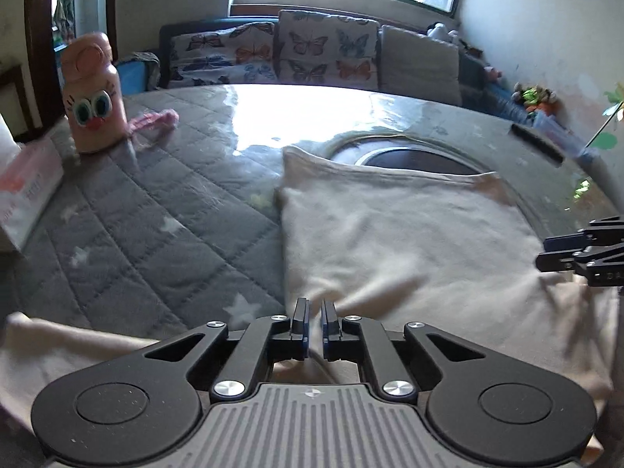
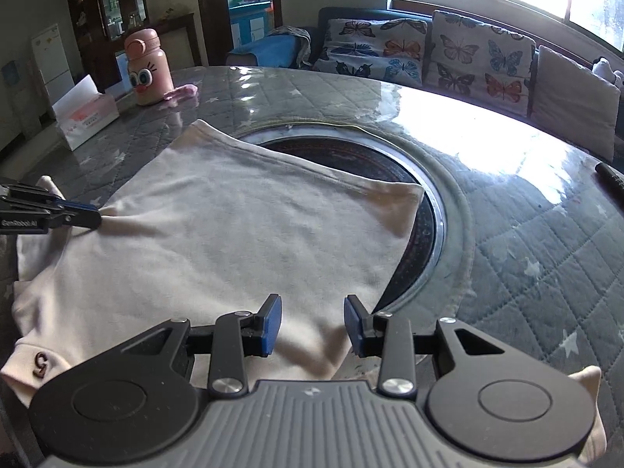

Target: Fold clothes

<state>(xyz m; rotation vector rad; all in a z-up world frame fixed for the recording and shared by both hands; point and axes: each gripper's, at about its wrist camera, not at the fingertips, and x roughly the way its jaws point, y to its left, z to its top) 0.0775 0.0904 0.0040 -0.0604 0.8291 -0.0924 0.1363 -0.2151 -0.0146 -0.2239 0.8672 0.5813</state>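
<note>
Left-wrist view first: a white tissue box (image 1: 27, 191) sits at the left edge of the worktop (image 1: 163, 202), which wears a grey quilted cover with pale stars. Just beyond the box stands a pink bottle (image 1: 93, 93) with a cartoon face, and a bit of pink cloth (image 1: 156, 121) lies beside it. Toward the middle, the cream garment (image 1: 390, 234) lies spread flat, its far edge overlapping the dark round insert (image 1: 413, 160) set into the worktop's centre. The left claw (image 1: 315, 327) is clenched on a pinch of the garment's near-left edge, the fabric puckering toward its pads.

Right-wrist view: the left claw (image 2: 91, 214) appears from the side at the garment's (image 2: 234, 226) left edge, closed on the cloth. A small brown letter (image 2: 40, 364) marks the near-left corner of the fabric. The right claw (image 2: 313, 321) stands partly spread over the garment's near-right edge, pads clear of the cloth. A dark marker (image 2: 610, 179) lies at the far right edge.
</note>
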